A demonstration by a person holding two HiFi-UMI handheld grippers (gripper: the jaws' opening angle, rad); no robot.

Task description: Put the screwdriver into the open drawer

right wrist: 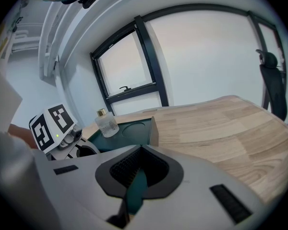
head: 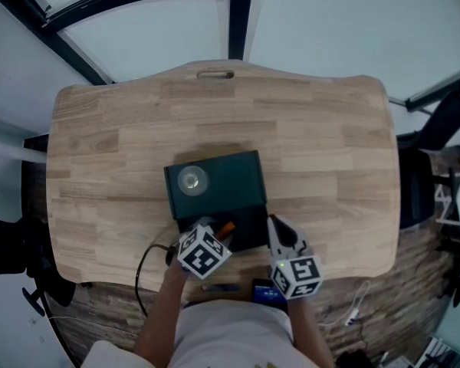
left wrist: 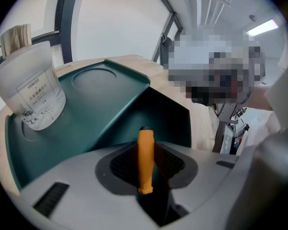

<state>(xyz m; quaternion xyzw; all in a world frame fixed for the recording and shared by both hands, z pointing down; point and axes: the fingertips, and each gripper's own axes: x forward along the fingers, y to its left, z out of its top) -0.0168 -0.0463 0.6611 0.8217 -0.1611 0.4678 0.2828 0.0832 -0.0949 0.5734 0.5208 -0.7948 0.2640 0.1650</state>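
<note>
A dark green drawer box (head: 222,176) stands mid-table with its drawer (head: 249,225) pulled out toward me. My left gripper (head: 221,234) is shut on the orange handle of the screwdriver (head: 226,228), held at the drawer's left front corner. In the left gripper view the screwdriver (left wrist: 145,159) stands upright between the pads of the left gripper (left wrist: 145,169), above the drawer's dark opening (left wrist: 165,116). My right gripper (head: 274,222) is at the drawer's right front corner. In its own view the right gripper (right wrist: 137,176) is shut on a thin green drawer wall (right wrist: 134,190).
A small glass bottle (head: 192,179) stands on the box's top, left side. A phone (head: 267,291), a dark pen-like object (head: 218,287) and a black cable (head: 142,271) lie by the table's near edge. An office chair (head: 422,182) stands to the right.
</note>
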